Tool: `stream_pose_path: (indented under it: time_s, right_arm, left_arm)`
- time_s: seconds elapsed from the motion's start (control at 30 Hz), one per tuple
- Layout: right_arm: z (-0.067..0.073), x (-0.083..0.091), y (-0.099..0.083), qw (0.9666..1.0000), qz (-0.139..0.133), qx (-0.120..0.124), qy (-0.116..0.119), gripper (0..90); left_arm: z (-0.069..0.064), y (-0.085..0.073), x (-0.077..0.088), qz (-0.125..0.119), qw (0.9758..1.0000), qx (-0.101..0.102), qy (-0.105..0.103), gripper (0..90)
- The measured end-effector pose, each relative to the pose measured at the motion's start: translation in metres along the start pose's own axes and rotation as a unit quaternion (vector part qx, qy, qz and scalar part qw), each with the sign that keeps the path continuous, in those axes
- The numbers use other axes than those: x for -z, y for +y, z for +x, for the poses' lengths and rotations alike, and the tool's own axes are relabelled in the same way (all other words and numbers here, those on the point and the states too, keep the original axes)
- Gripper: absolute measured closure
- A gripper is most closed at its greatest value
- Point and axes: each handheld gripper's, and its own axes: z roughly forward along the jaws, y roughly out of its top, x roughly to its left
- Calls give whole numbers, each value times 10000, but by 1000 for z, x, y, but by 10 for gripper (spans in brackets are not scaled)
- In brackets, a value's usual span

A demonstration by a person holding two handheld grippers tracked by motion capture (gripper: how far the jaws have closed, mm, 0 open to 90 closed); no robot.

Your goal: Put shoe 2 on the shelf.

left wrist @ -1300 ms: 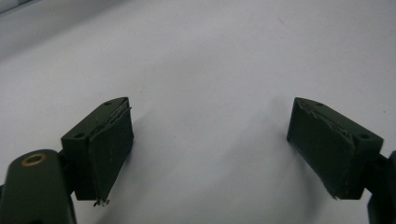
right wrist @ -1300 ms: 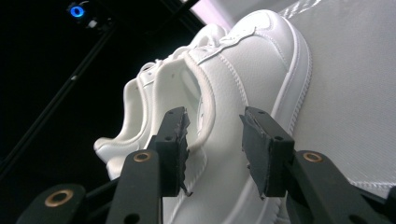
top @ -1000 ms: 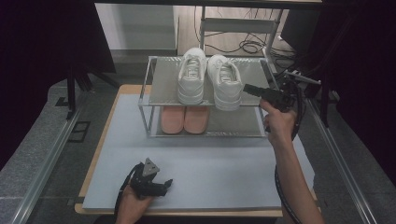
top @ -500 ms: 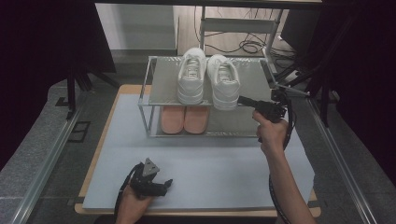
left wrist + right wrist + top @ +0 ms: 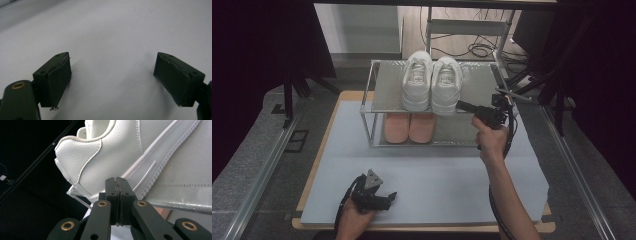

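I bring my right gripper up to the heel side of the right white shoe, which sits beside its mate on the top shelf of the rack; a pink pair lies on the shelf below. In the right gripper view my jaws stand pressed together with nothing between them, their tips just at the shoe's sole near the heel, and I cannot tell whether they touch it. They have just been closing, and they closed on air. I judge this to be the approach step: either I mean to nudge the shoe with the closed tips, or I must open again to take hold. A grasp calls for spreading the jaws, moving them over the heel collar and pinching the firm leather there, since the sole is too broad and flat to the shelf. My left gripper rests low on the mat at the near edge, jaws spread wide and empty, well apart from the rack.
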Motion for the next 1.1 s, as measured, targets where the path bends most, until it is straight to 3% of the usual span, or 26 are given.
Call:
stream_pose_path:
  time_s: [0.4,0.63,0.9,1.1]
  right_arm:
    - [2,-8,-2,10000,-6,-10,21,891]
    - [0,-4,-3,9998,125,69,117,801]
    - [8,9,-7,9978,243,623,-10,625]
    - [5,22,-15,9945,359,978,-70,533]
  left_arm:
    - [0,0,0,0,10000,2,-4,145]
    - [0,0,0,-1,10000,2,-4,145]
    - [0,0,0,-3,10000,-3,0,146]
    - [0,0,0,5,10000,-2,4,146]
